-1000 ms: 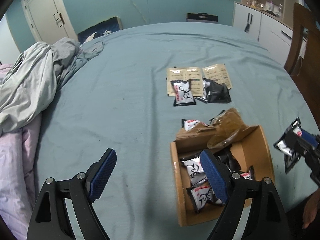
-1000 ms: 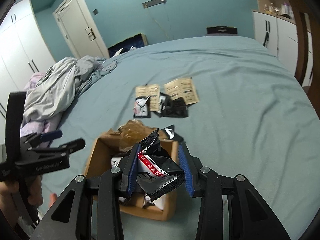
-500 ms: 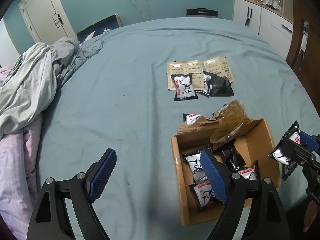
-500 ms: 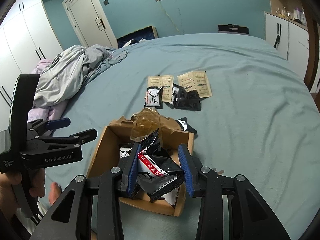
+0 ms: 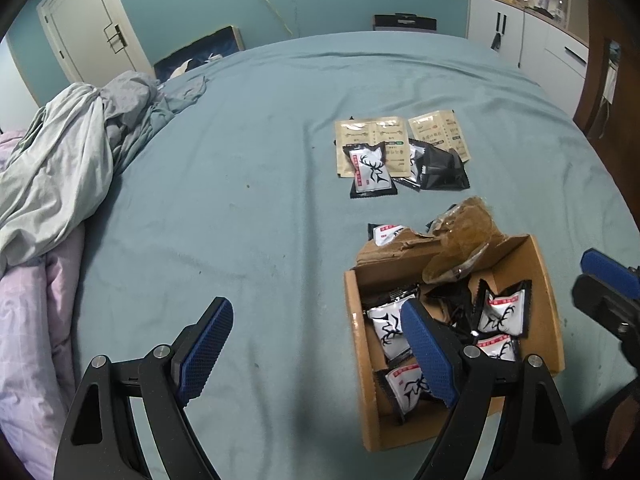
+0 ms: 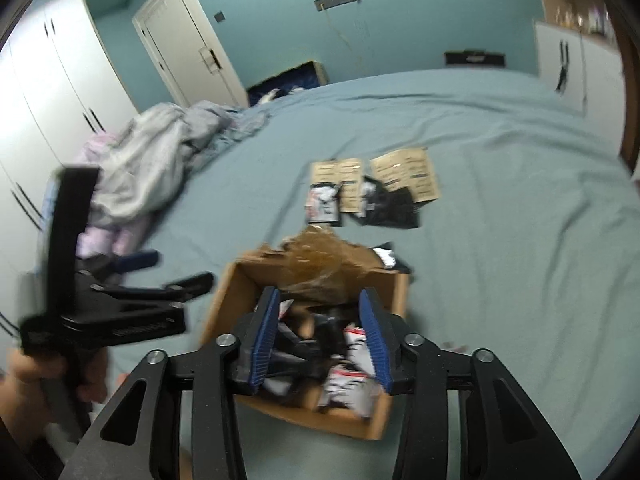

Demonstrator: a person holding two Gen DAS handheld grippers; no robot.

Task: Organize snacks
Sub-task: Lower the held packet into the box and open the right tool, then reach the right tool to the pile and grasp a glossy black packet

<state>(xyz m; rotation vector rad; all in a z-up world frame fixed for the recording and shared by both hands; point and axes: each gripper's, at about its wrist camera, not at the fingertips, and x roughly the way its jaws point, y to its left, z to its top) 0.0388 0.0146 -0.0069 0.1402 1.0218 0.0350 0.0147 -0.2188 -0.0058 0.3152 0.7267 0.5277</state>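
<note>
Left wrist view
Left gripper (image 5: 316, 344): jaws spread wide with nothing between them, above bare sheet beside the box.
Cardboard box (image 5: 356, 344): lies on the teal bed sheet (image 5: 224, 184) at lower right; one blue pad overlaps its left half.
Snack packets in box (image 5: 502, 314): black-and-white, printed with an antler figure; several lie loose inside.
Torn flap and brown film (image 5: 464, 240): crumpled over the box's far edge, partly covering the opening.
Stray packet (image 5: 386, 234): just beyond the box's far wall, half hidden by the torn flap.
Outlying group: one antler packet (image 5: 370, 172) and one black pouch (image 5: 440, 170) rest on two beige sachets (image 5: 438, 136), well apart from the box.
Bedding (image 5: 60, 156): grey and pink heap along the left edge.
Right gripper: only one blue pad (image 5: 608, 274) enters at the right margin, beside the box.

Right wrist view (motion-blurred)
Right gripper (image 6: 320, 338): jaws opening, directly above the box (image 6: 224, 300); nothing pressed between the pads, packets (image 6: 352, 384) lying in the box below them.
Left gripper (image 6: 160, 276): at left, held by a hand (image 6: 28, 380); it stands between the camera and the bedding.
Surroundings: white wardrobe (image 6: 52, 92) and door (image 6: 188, 44) at left, teal wall behind.
</note>
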